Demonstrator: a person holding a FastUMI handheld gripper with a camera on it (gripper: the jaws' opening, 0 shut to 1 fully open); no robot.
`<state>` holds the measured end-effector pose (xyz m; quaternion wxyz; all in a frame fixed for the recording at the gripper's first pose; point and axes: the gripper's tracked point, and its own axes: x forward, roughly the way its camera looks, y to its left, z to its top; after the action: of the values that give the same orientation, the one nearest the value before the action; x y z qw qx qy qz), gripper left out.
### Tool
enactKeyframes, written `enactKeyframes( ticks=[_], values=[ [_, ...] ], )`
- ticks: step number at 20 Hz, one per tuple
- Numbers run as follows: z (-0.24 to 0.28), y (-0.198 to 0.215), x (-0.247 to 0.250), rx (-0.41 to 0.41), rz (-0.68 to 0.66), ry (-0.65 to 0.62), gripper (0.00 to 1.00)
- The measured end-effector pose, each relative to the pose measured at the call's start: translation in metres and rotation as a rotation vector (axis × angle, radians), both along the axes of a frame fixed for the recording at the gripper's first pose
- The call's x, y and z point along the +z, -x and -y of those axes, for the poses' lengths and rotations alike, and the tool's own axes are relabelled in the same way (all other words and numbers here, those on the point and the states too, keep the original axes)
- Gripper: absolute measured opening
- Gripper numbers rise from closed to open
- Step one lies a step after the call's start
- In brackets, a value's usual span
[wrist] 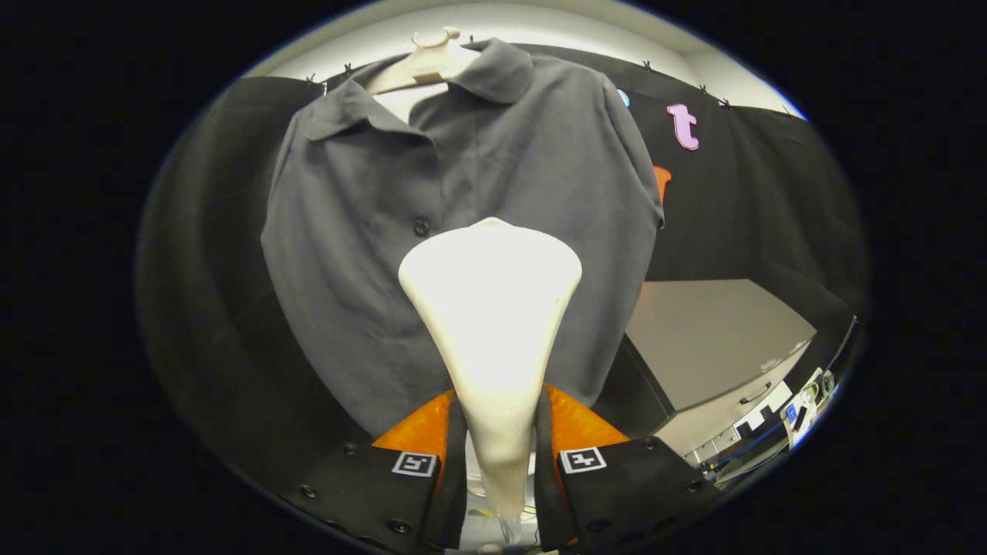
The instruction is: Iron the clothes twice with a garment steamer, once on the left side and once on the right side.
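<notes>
Here claw (500,455) grips steamer (490,308) before unlabelled shirt (370,231).

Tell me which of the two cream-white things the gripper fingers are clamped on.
The garment steamer, its handle pinched between the gripper fingers in front of the grey shirt. The other, the hanger, carries the shirt's collar.

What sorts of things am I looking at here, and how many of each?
Shirts: 1, a dark grey shirt hanging up
Hangers: 1, a cream hanger holding it
Steamers: 1, a cream garment steamer, clamped by its handle in the gripper, head raised in front of the shirt
Tables: 1, a grey table to the side
Total: 4 things, plus the gripper
</notes>
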<state>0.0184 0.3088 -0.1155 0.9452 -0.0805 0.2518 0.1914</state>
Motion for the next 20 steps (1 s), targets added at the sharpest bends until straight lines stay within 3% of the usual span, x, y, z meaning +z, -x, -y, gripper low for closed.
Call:
enactKeyframes(
  ticks=[9,20],
  values=[
    [-0.089,-0.001,0.078,0.111,0.107,-0.092,0.44],
    [-0.152,-0.027,0.090,0.142,0.130,-0.092,0.44]
  ],
)
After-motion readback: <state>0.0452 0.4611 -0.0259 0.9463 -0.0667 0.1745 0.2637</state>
